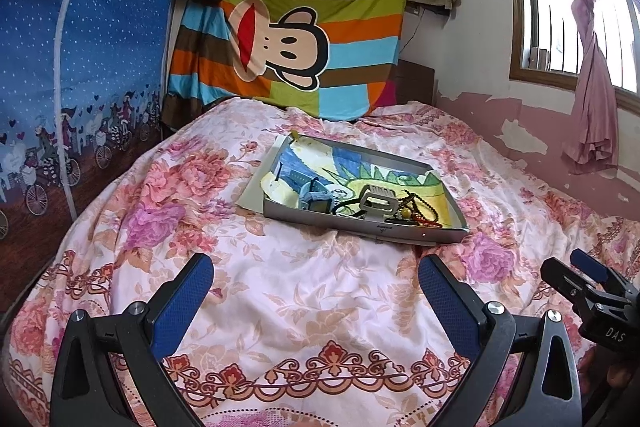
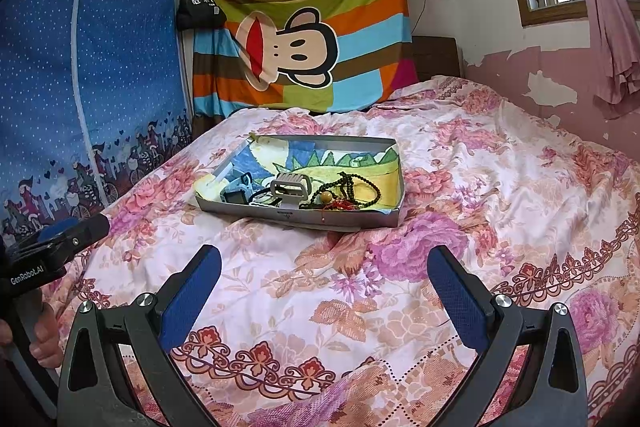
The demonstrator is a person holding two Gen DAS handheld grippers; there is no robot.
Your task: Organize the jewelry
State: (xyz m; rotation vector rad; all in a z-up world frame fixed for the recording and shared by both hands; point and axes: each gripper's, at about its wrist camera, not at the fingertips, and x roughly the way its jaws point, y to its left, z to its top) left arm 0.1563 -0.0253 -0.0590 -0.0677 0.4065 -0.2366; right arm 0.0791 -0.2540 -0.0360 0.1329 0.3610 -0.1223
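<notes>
Both tongs hover low over the bed, well short of the work. The left tongs (image 1: pixel 316 291) are spread wide and hold nothing; the right tongs (image 2: pixel 324 287) are likewise wide and empty.

The jewelry sits ahead of them in a shallow grey cardboard tray (image 1: pixel 360 225), lined with a blue, green and yellow picture, resting on the pink floral quilt (image 1: pixel 248 291). Everything is crowded into the tray's near end: a dark green beaded necklace (image 2: pixel 360 187) with a round amber bead (image 2: pixel 327 196) and a red tassel cord (image 2: pixel 348 206), lying against a beige ridged hair clip (image 2: pixel 290 185), with small blue-grey gadgets (image 1: pixel 316 198) and a black cord just to the left.

The main risk, as I judge it, is the tangle. The bead strand loops over itself and touches the clip and cord, so pinching one loop may drag its neighbours up with it or pull the strand taut.

The tray rests on soft, rumpled bedding. A downward push on its near wall could tip it or slide it, spilling small pieces into the folds of the quilt.

Both tongs would approach the same crowded end, so they may knock against each other.
</notes>
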